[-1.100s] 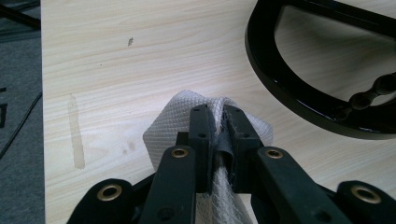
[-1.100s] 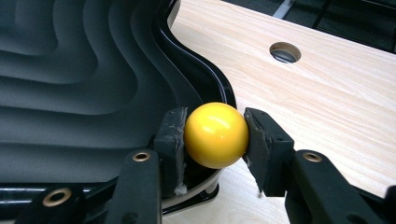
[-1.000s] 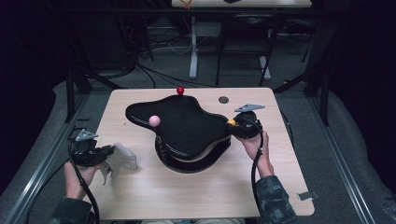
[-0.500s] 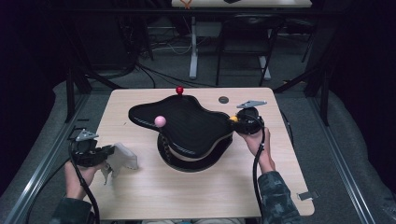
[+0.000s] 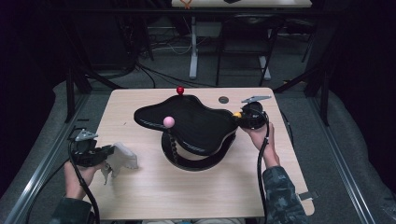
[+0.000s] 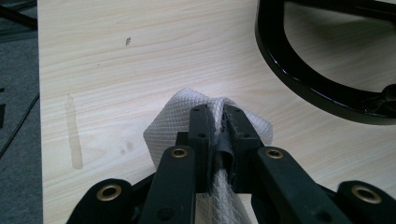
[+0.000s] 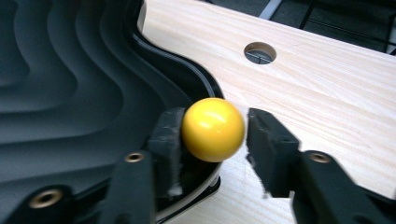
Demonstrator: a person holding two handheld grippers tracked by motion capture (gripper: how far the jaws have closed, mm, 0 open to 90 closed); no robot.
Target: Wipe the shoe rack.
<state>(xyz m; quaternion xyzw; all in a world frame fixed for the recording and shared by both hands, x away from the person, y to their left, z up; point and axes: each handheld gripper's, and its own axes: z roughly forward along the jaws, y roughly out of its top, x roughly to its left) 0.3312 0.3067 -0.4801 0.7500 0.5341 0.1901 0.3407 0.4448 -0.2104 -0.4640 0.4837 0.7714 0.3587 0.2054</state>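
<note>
Yellow ball (image 7: 213,129) between parted jaws

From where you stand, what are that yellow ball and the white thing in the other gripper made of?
Yellow ball: probably hard plastic, glossy, with bright highlights. White cloth: woven fabric, matte, showing a fine grid weave and soft folds.

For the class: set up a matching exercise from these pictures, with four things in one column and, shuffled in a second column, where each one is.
Things:
1. white cloth
2. yellow ball
3. pink ball
4. red ball

Places:
A. at the tray's far edge
B. clamped in the left gripper
C. between the right gripper jaws
D. over the black tray, left of its middle

Pairs: 1-B, 2-C, 3-D, 4-A
</note>
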